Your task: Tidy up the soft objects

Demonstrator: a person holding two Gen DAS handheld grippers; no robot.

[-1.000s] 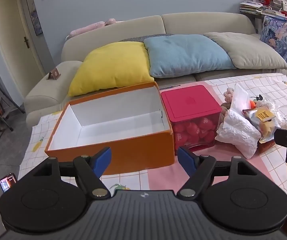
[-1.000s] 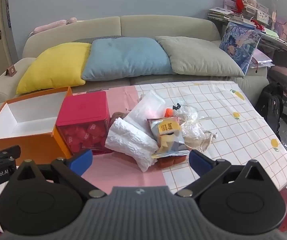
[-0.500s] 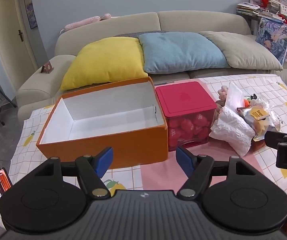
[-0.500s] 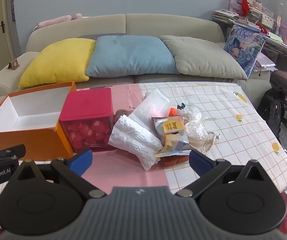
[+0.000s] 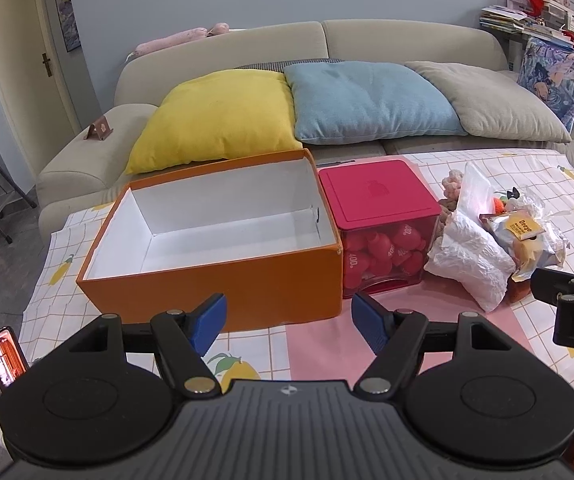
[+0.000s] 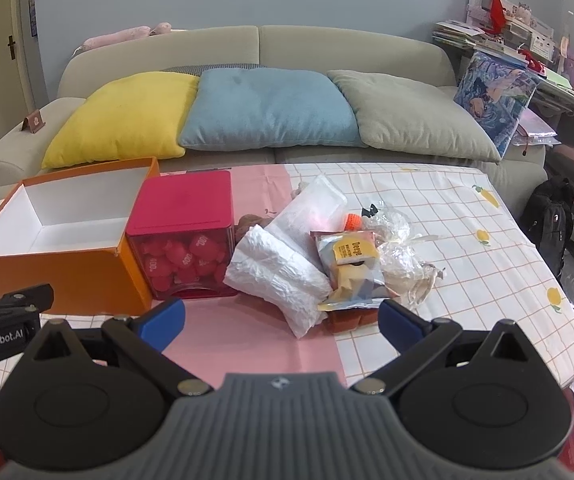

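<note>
An orange cardboard box [image 5: 223,280] [image 6: 59,272], white inside and with nothing in it, stands on the table's left. To its right sits a red-lidded clear container [image 5: 379,216] [image 6: 185,236] full of red pieces. Beyond that lies a heap of soft things: a crumpled white bag [image 6: 279,276] [image 5: 471,260], a clear bag [image 6: 311,208], a yellow-labelled snack pack [image 6: 347,256] [image 5: 523,236], crinkled cellophane [image 6: 399,256], a brown knitted toy [image 5: 453,188]. My left gripper [image 5: 289,324] hangs open before the orange box. My right gripper [image 6: 281,322] is open just short of the heap, holding nothing.
The table wears a checked cloth with a pink strip [image 6: 255,344]. Behind it a beige sofa [image 6: 247,48] carries yellow, blue and grey cushions. A phone [image 5: 3,354] shows at the left edge. A black backpack [image 6: 551,216] and a cluttered desk [image 6: 527,40] stand at the right.
Both views have shifted slightly, so the box and heap sit a little lower and further left in the frames. Both grippers stay open and nothing on the table has moved.
</note>
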